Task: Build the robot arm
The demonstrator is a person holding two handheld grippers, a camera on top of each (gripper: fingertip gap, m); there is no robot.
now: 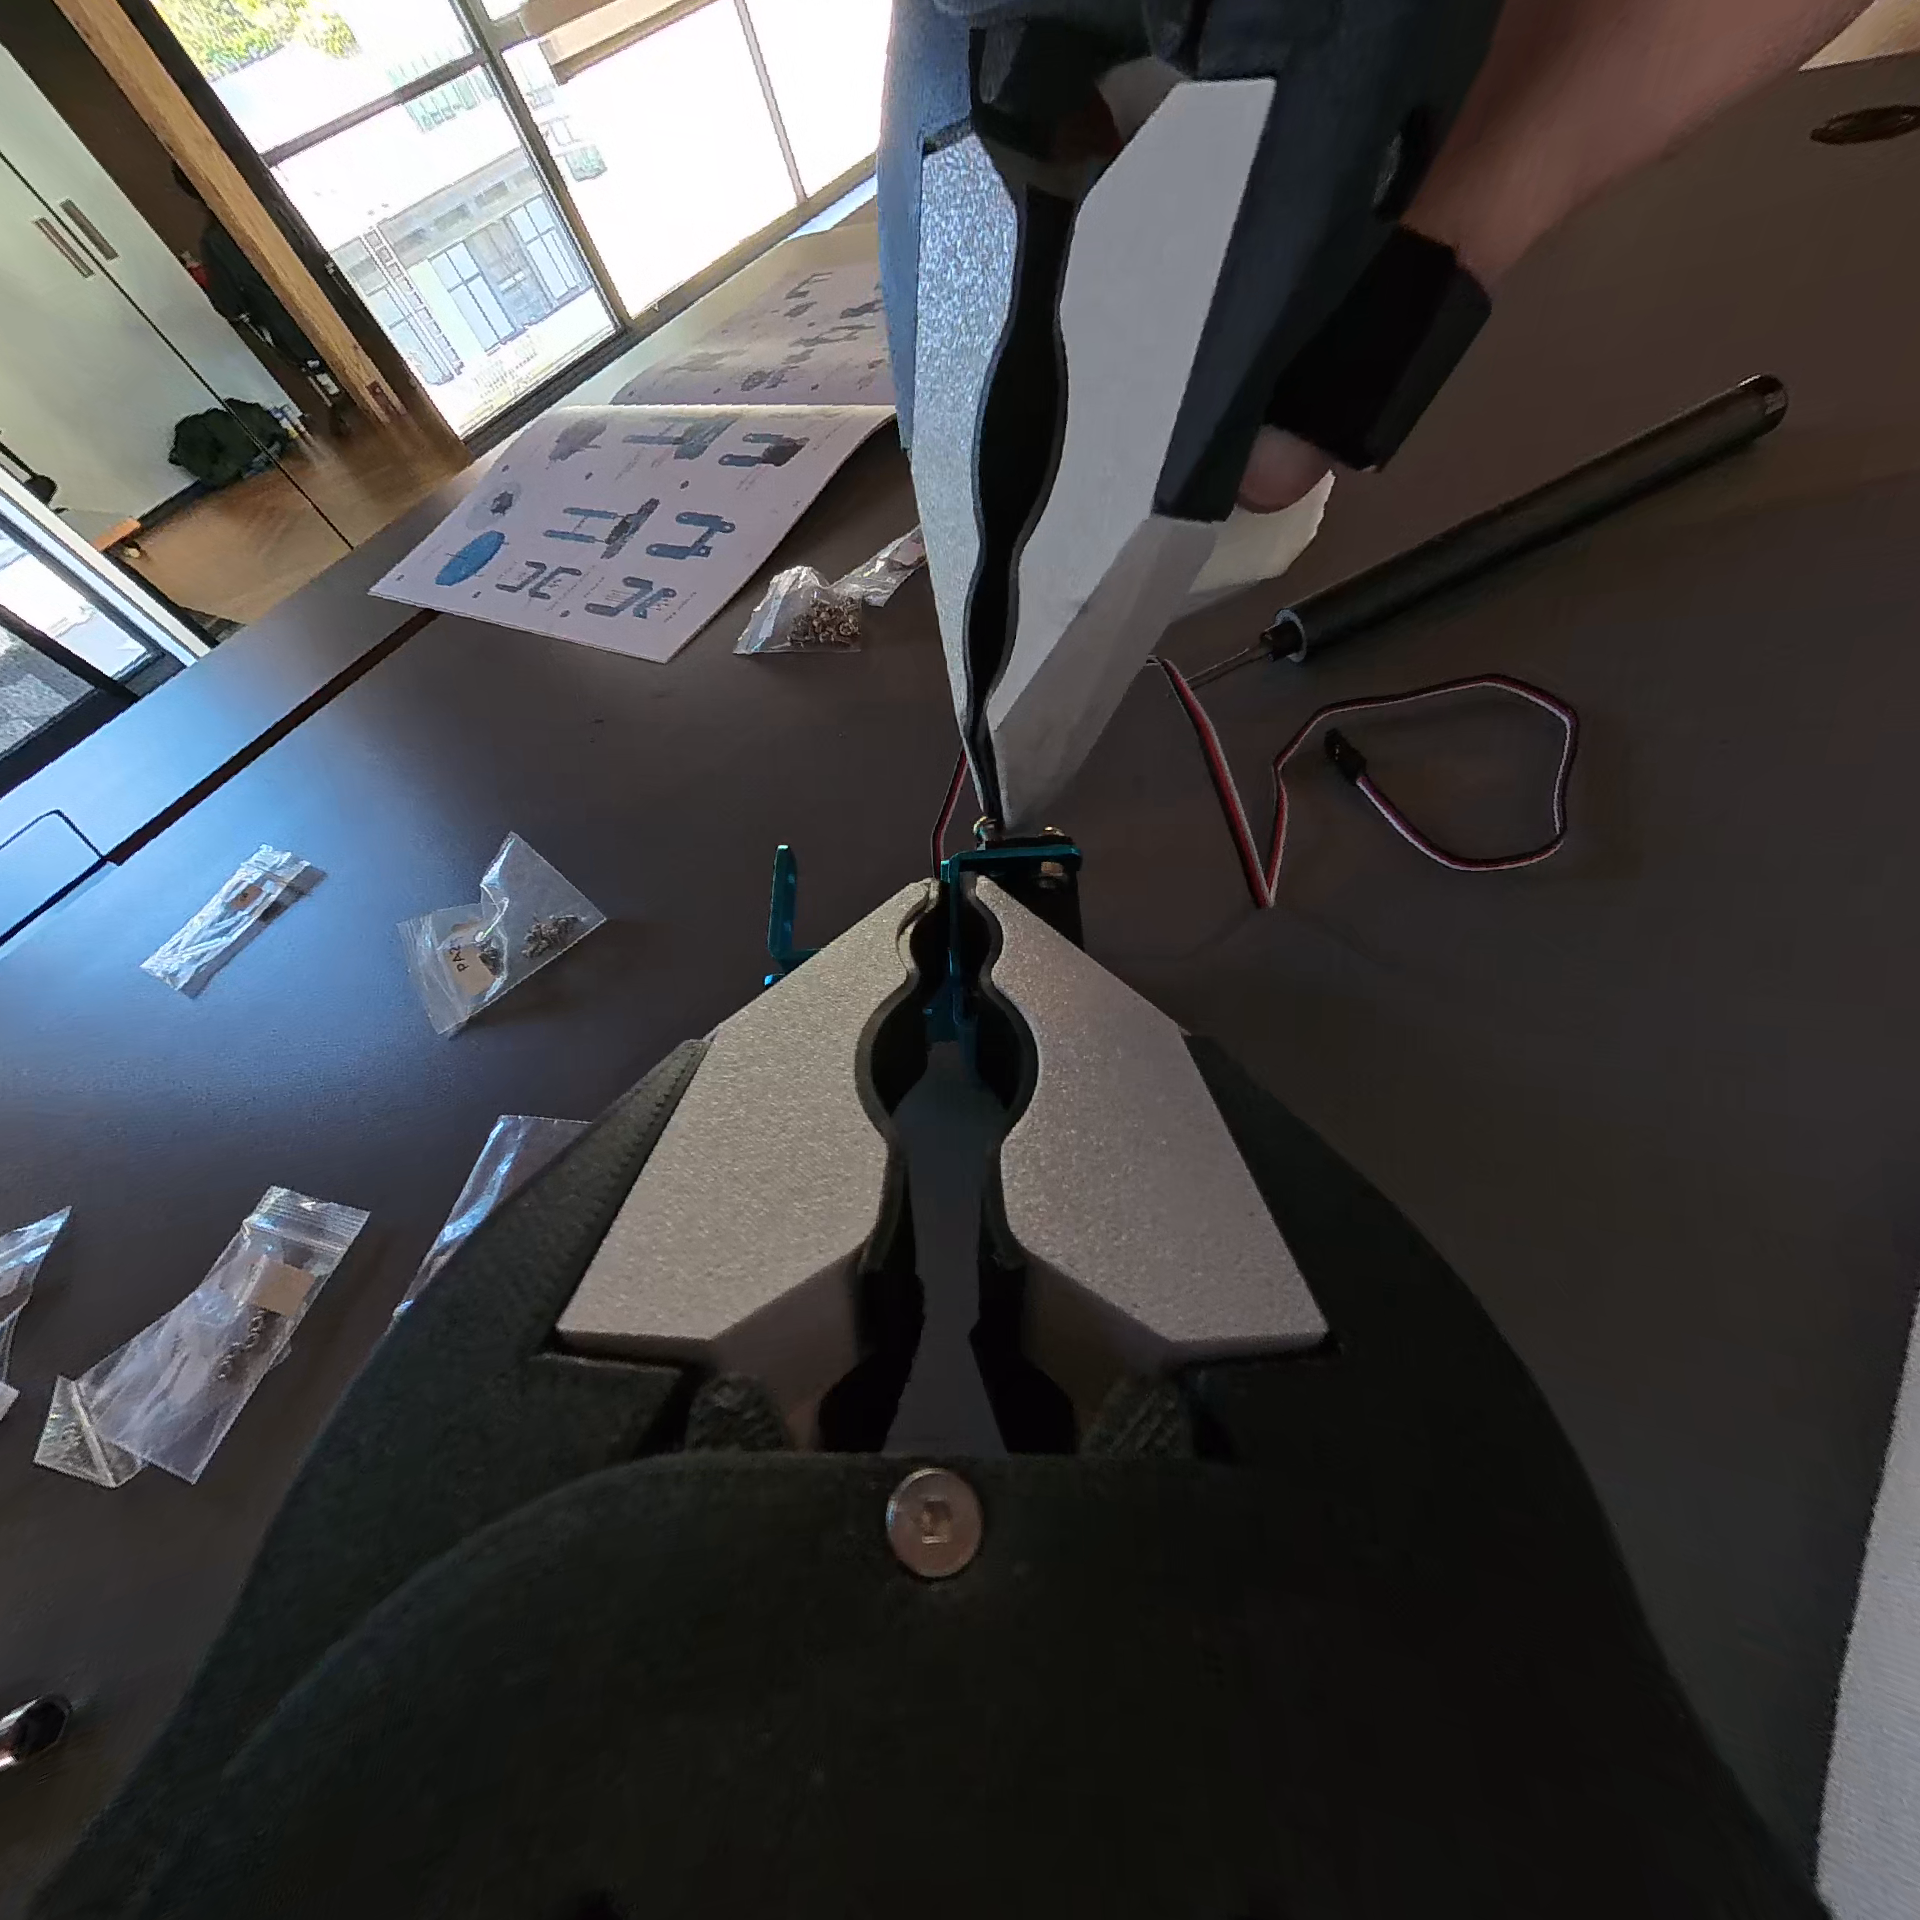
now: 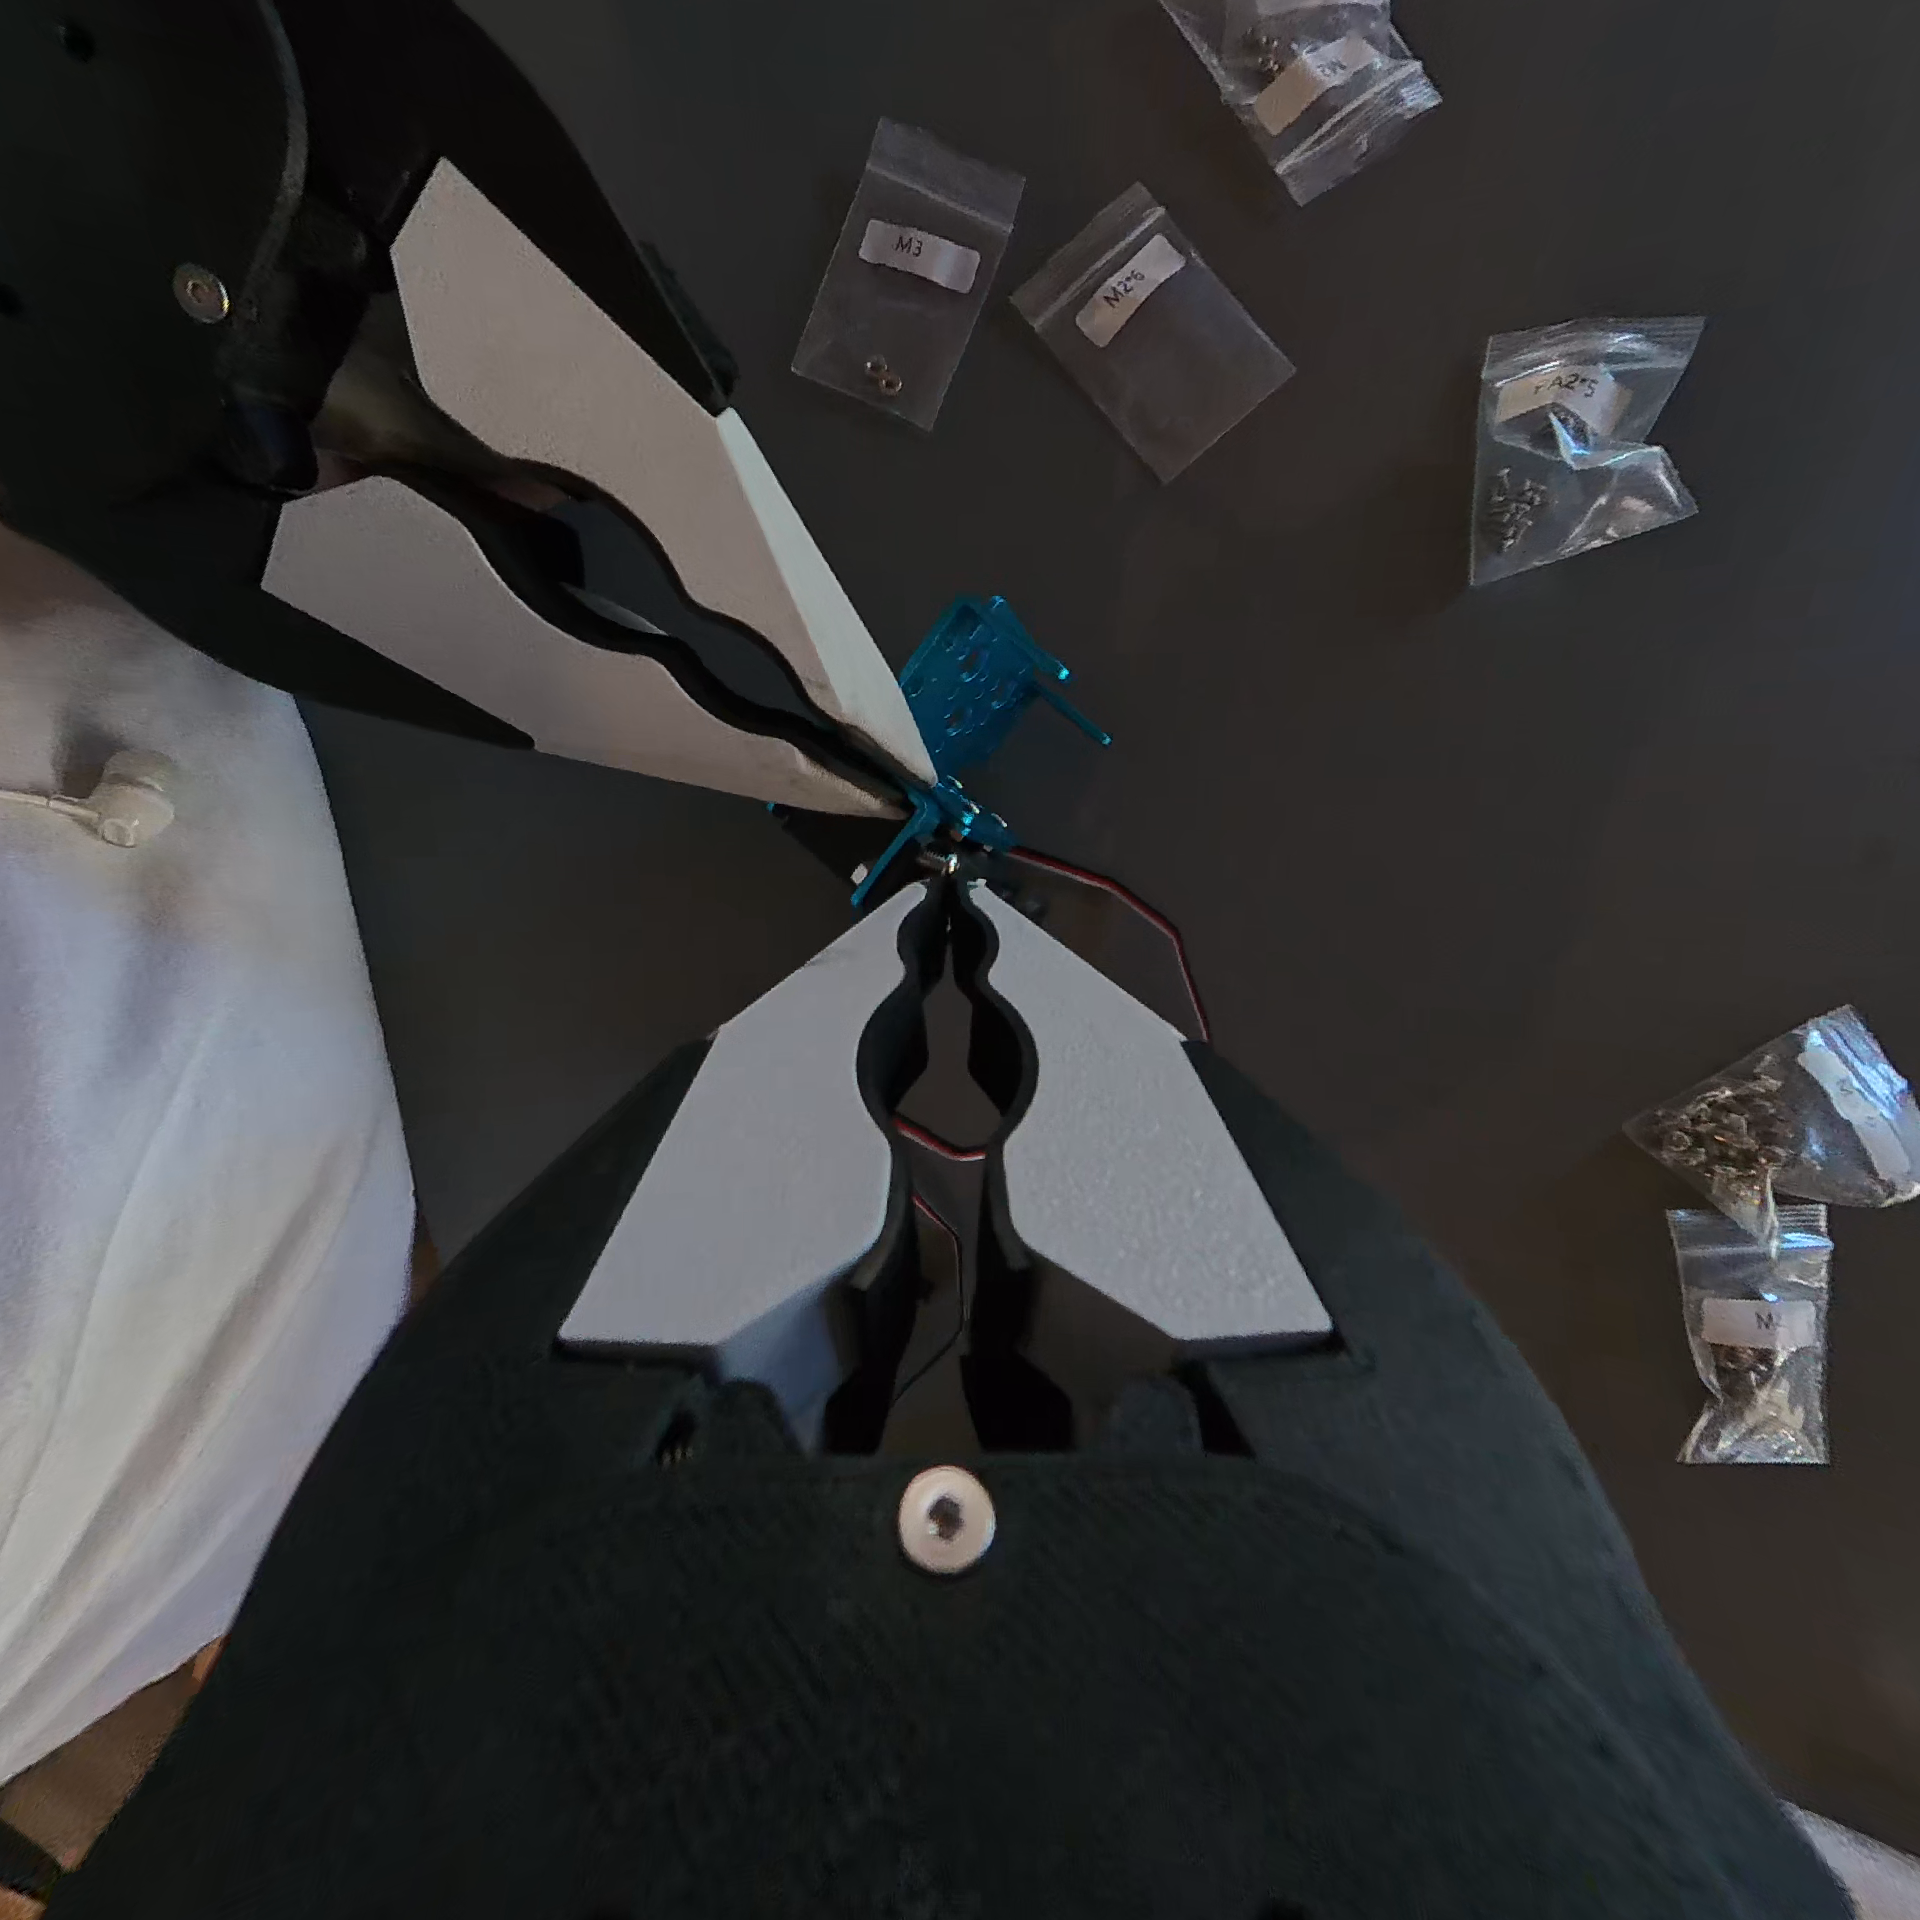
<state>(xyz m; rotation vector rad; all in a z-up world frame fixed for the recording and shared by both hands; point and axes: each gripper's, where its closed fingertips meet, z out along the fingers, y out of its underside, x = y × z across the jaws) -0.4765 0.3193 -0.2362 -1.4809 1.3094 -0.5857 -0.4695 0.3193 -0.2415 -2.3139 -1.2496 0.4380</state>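
Observation:
My left gripper (image 1: 951,899) is shut on a blue metal bracket (image 1: 951,977), held just above the dark table (image 1: 1455,1195). My right gripper (image 1: 992,812) comes down from above with its tips at the bracket's top edge. In the right wrist view my right gripper (image 2: 948,896) is shut on a small silver screw (image 2: 937,861) at the bracket (image 2: 961,665). The left gripper (image 2: 920,795) enters there from the upper left. A black servo (image 1: 1062,904) sits behind the bracket. Its red, white and black wire (image 1: 1455,854) loops to the right.
A black screwdriver (image 1: 1507,520) lies at the back right. An open instruction sheet (image 1: 623,520) lies at the back left. Several small zip bags of hardware (image 1: 499,925) (image 2: 904,270) are scattered on the table. A person's white shirt (image 2: 156,1039) is at the left. Less than 4 cm separates the two grippers' tips.

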